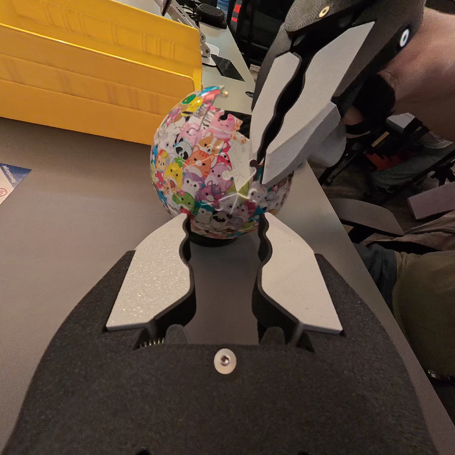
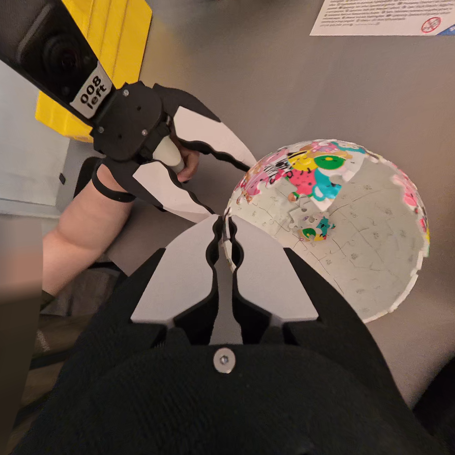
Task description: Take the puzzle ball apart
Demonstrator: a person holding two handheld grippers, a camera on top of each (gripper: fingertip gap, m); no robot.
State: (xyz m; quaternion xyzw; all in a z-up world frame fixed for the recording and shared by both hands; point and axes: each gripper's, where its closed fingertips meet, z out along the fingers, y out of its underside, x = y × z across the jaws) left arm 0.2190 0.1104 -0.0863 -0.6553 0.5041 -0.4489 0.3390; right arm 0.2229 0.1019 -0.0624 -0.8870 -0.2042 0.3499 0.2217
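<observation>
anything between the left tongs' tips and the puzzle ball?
No. In the left wrist view the left tongs stand open, tips right at the puzzle ball; only bare table beneath.

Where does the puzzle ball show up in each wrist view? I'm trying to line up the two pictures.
Left wrist view: the puzzle ball stands centre frame on the grey table, just beyond the open left gripper.
Right wrist view: the ball fills the right middle, opened, its pale inside showing; the right gripper pinches its near rim.
Shared landmark: the yellow bin, behind the ball.
</observation>
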